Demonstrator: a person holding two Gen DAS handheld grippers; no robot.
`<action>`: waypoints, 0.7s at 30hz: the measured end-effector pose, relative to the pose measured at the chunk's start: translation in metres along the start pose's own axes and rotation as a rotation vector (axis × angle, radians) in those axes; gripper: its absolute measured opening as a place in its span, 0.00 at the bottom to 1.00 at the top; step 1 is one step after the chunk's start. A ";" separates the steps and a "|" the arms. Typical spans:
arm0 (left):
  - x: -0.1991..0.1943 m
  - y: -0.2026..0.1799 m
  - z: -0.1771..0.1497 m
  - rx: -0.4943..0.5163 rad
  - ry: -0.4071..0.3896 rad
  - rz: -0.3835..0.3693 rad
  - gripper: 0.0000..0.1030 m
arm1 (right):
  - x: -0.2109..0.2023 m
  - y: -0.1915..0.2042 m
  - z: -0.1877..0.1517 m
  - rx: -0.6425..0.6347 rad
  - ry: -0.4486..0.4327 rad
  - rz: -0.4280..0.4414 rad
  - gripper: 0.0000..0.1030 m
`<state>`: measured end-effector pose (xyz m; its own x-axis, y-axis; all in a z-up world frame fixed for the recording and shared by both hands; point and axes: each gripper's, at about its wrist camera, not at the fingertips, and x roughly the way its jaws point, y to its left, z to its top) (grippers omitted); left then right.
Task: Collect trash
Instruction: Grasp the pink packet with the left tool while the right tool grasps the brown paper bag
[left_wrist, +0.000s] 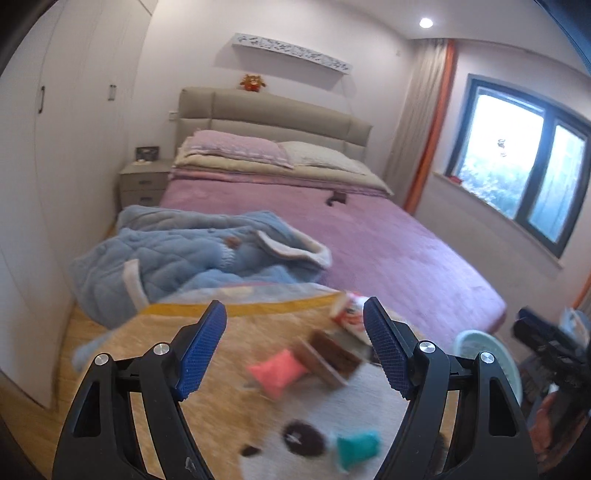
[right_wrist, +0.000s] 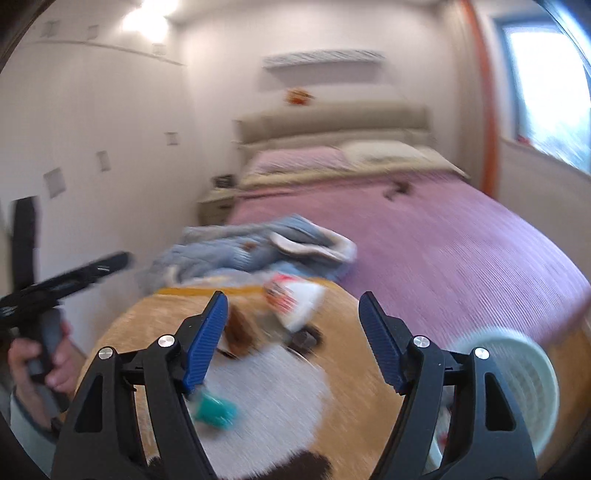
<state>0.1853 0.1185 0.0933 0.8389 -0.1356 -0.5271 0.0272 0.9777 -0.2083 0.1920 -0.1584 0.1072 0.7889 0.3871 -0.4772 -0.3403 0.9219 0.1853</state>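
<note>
Trash lies on an orange and white blanket (left_wrist: 258, 325) at the foot of the bed. A pink packet (left_wrist: 277, 371), a brown box (left_wrist: 328, 356), a red and white wrapper (left_wrist: 349, 314) and a teal packet (left_wrist: 356, 448) show in the left wrist view. My left gripper (left_wrist: 295, 350) is open above the pink packet and brown box. In the right wrist view my right gripper (right_wrist: 293, 341) is open above the red and white wrapper (right_wrist: 295, 299), with the teal packet (right_wrist: 216, 410) and brown box (right_wrist: 240, 330) nearby. All is blurred.
A pale green basket (right_wrist: 517, 373) stands at the right of the blanket; it also shows in the left wrist view (left_wrist: 484, 350). A blue quilted garment (left_wrist: 192, 254) lies on the purple bed (left_wrist: 388, 236). A wardrobe (left_wrist: 55, 166) is at left, a window (left_wrist: 524, 173) at right.
</note>
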 end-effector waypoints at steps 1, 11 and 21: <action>0.010 0.005 -0.002 -0.008 0.015 0.007 0.73 | 0.006 0.006 0.003 -0.019 -0.006 0.019 0.68; 0.105 0.040 -0.054 -0.103 0.206 0.001 0.71 | 0.112 0.031 -0.005 -0.017 0.126 0.098 0.51; 0.128 0.044 -0.076 -0.109 0.258 -0.052 0.71 | 0.170 0.047 -0.045 -0.044 0.279 0.154 0.42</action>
<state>0.2523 0.1315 -0.0461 0.6718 -0.2351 -0.7025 -0.0036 0.9472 -0.3205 0.2866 -0.0501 -0.0037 0.5579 0.4969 -0.6647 -0.4715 0.8489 0.2388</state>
